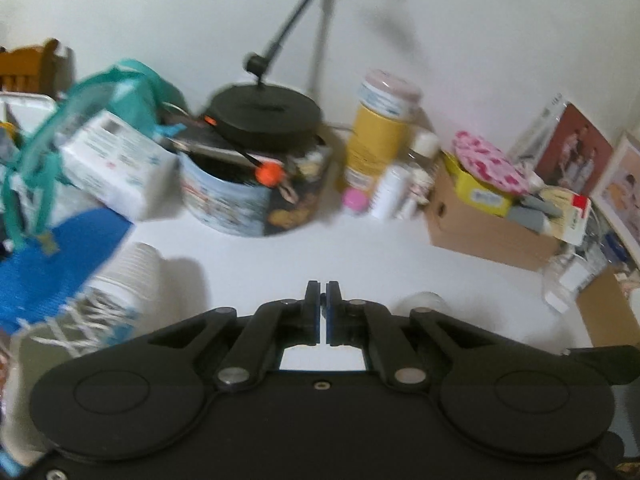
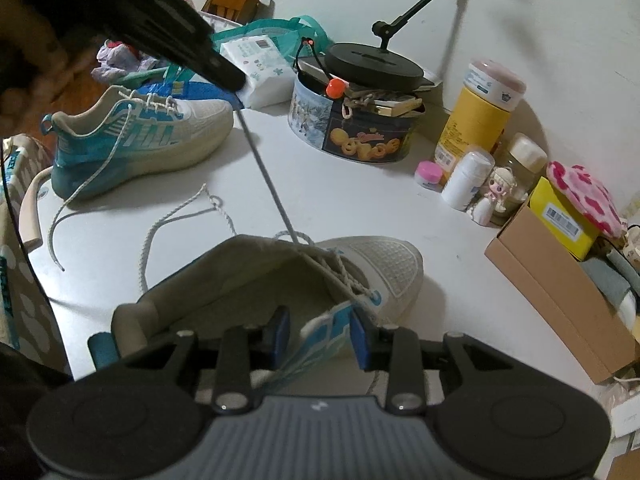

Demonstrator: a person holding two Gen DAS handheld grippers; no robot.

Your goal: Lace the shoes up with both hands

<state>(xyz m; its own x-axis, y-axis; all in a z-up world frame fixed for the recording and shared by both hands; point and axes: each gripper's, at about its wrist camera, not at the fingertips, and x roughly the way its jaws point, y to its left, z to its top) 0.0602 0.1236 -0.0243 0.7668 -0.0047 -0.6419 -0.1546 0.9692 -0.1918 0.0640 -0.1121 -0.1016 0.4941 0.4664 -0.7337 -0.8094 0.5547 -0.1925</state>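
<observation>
Two white and blue sneakers lie on the white table. My right gripper is at the near shoe, one finger inside the opening, the other outside, closed on its blue-striped side wall. My left gripper is raised at the upper left, shut on that shoe's lace, which runs taut from the eyelets up to its tip. In the left wrist view the left gripper has its pads pressed together; the lace does not show there. The far shoe lies on its sole at the left, and its loose lace end trails over the table.
A cookie tin with a black stand base on it sits behind the shoes. A yellow canister, small bottles and a cardboard box fill the right side. A tissue pack and a blue bag lie at the back left.
</observation>
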